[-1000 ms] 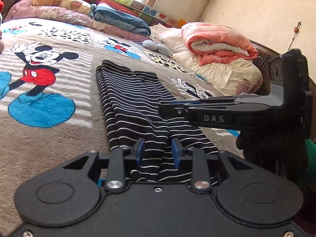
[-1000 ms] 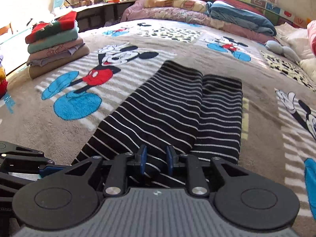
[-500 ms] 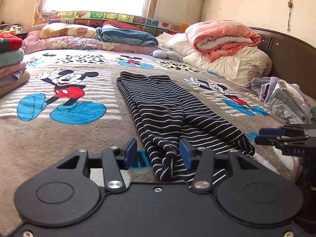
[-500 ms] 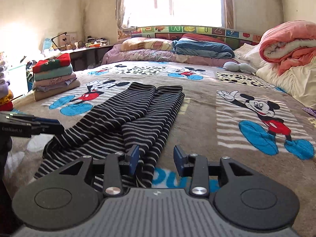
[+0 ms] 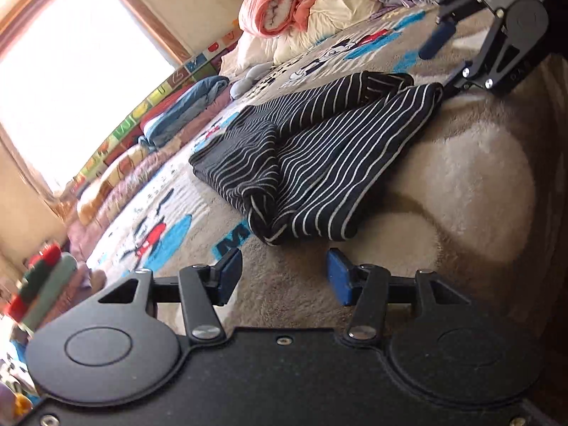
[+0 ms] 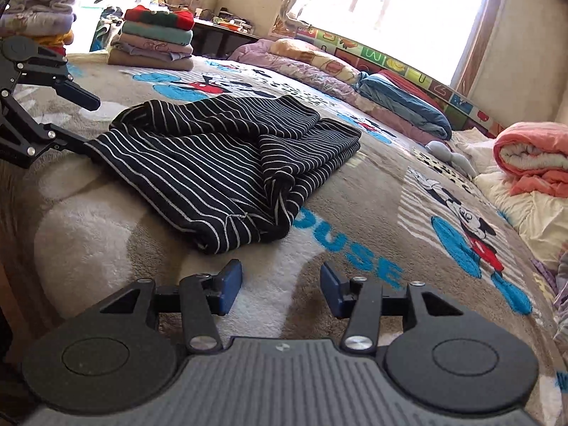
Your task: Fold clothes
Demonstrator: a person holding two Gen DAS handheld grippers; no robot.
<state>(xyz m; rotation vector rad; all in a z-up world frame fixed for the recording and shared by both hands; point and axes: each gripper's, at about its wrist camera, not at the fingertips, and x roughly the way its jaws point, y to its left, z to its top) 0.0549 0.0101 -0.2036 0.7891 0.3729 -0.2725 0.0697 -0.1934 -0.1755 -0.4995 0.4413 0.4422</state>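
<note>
Black cloth with thin white stripes, the folded garment [image 5: 319, 163], lies on the bed's cartoon blanket [image 6: 372, 191]. Both the left gripper [image 5: 282, 277] and the right gripper [image 6: 280, 284] have just been opening their jaws, now spread with nothing between, near the garment's edge.

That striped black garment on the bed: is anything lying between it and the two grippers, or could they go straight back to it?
Nothing visible blocks either one. Only bare blanket lies between the right gripper and the striped garment, and between the left gripper and it. Both have just been opening, with nothing between their jaws.
</note>
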